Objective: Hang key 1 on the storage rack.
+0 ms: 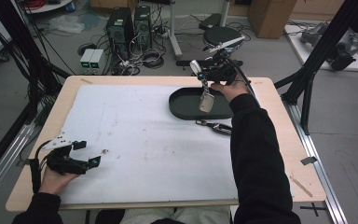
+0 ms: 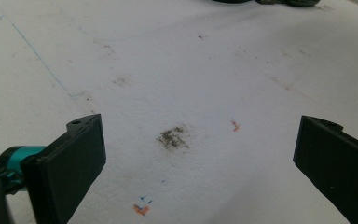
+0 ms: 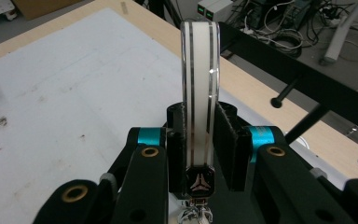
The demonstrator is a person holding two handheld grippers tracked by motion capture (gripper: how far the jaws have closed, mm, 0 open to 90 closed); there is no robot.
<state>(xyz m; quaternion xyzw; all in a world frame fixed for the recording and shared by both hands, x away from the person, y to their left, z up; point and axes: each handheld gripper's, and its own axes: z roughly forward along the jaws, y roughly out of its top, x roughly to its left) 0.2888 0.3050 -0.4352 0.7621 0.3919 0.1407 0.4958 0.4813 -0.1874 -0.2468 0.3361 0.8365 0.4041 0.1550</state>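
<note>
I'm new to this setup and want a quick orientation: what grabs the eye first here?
The right claw, raised over the black oval tray at the table's far right, is shut on a white key fob with a silvery tag dangling below. The left claw rests open at the near left corner.

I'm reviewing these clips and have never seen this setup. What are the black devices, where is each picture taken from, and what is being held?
A person sits at a white-covered table with a handheld black two-finger gripper in each hand. The high view looks down from above; the other two pictures come from cameras riding on each gripper. The left gripper rests near the table's front corner, fingers wide open, nothing between them. The right gripper is raised above a black oval tray, fingers shut on a white, silver-striped car key fob with a small tag dangling on a chain beneath it. A second dark key lies beside the tray.
</note>
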